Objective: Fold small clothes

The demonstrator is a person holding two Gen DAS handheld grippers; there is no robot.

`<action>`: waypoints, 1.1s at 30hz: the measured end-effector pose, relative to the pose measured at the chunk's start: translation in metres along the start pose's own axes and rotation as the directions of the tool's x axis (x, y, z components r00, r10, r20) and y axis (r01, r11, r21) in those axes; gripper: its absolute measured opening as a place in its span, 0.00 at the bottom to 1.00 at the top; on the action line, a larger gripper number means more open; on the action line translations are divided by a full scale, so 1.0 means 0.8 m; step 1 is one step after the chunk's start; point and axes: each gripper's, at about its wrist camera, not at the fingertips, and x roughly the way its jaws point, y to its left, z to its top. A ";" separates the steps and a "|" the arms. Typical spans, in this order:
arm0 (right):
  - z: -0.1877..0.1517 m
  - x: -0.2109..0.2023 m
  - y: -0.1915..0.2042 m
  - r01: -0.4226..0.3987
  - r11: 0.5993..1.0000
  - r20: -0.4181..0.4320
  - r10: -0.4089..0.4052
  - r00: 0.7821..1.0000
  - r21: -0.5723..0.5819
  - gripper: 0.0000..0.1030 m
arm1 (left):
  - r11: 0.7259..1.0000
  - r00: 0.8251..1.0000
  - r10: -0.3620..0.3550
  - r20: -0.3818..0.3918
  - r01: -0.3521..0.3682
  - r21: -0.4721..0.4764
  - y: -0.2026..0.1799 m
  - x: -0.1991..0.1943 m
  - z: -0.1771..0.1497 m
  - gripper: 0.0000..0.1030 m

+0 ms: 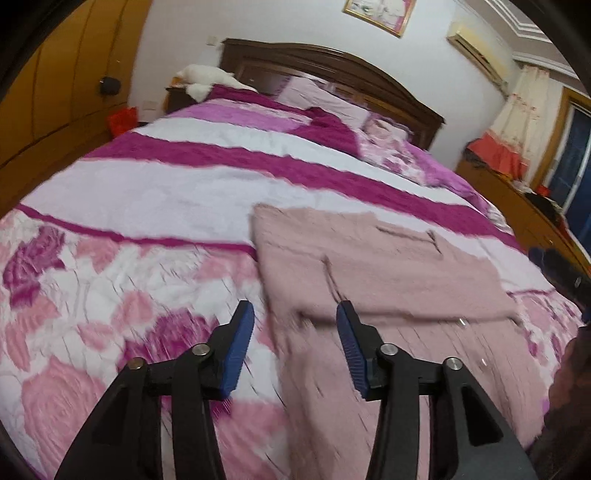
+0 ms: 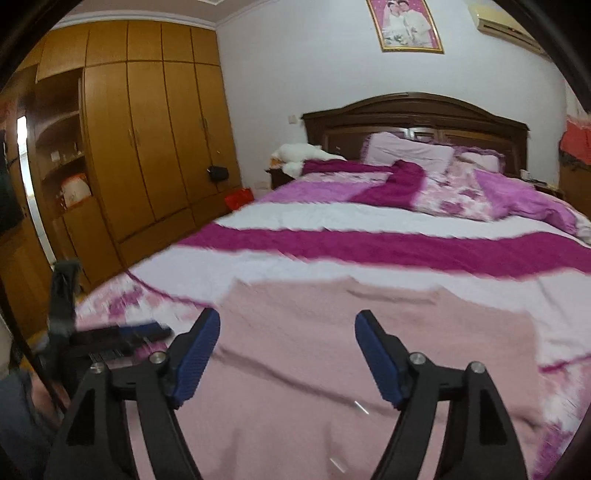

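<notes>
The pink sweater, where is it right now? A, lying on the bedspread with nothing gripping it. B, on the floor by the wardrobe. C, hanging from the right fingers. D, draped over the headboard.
A: the pink sweater lies spread on the bedspread, and both the right gripper and the left gripper are open, with nothing between the fingers.

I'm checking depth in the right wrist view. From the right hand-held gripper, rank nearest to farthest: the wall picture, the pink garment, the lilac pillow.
1. Pink garment, spread on the bed just beyond the right hand-held gripper.
2. Lilac pillow, at the headboard.
3. Wall picture, high above the headboard.
</notes>
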 end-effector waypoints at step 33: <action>-0.267 -0.176 -0.218 -0.102 0.830 -0.110 0.193 0.975 0.548 0.80 | 0.906 0.912 -0.356 -0.206 0.283 -0.314 0.018 -0.057 -0.167 0.30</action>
